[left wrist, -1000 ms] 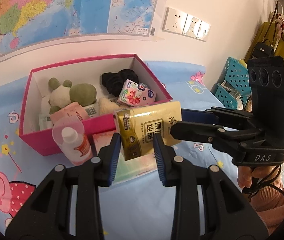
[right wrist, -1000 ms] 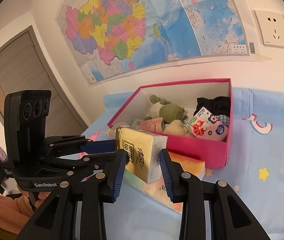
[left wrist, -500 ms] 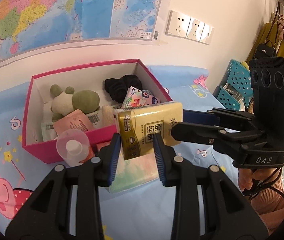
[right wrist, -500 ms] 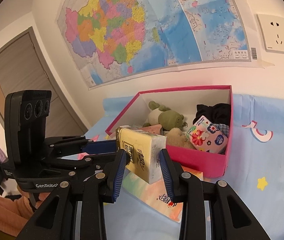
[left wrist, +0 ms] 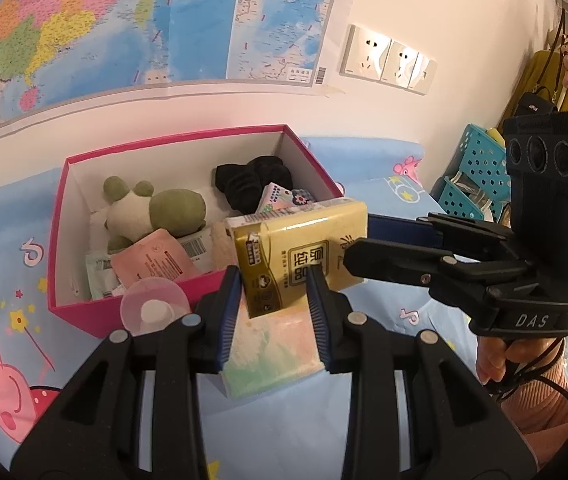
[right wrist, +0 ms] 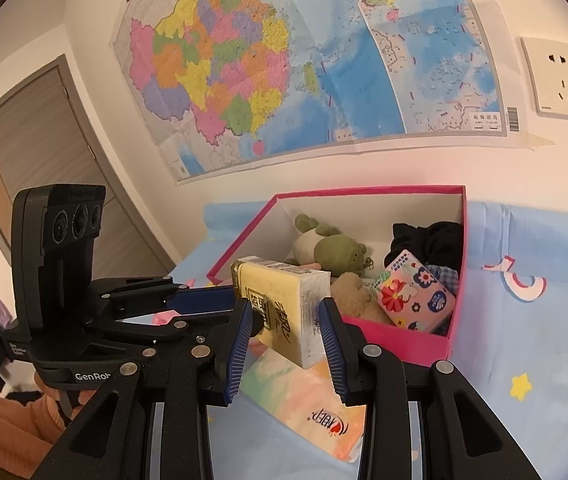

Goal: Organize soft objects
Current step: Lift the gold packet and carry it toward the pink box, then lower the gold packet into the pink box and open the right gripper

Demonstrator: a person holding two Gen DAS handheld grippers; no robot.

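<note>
Left wrist view: both the left gripper (left wrist: 274, 284) and right gripper (left wrist: 353, 240) clamp a gold tissue pack (left wrist: 299, 256), black-printed, just in front of the pink box (left wrist: 84, 312).

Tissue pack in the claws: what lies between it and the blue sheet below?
A pastel tissue pack lies flat on the sheet right under the yellow tissue pack; both wrist views show it.

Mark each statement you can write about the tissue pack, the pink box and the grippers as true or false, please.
1. Both grippers hold the yellow tissue pack. True: left gripper and right gripper clamp it.
2. The pink box is empty. False: it holds a green plush frog, black cloth and packets.
3. The pack rests inside the box. False: it is held at the box's front edge.
4. A map hangs on the wall. True.
</note>
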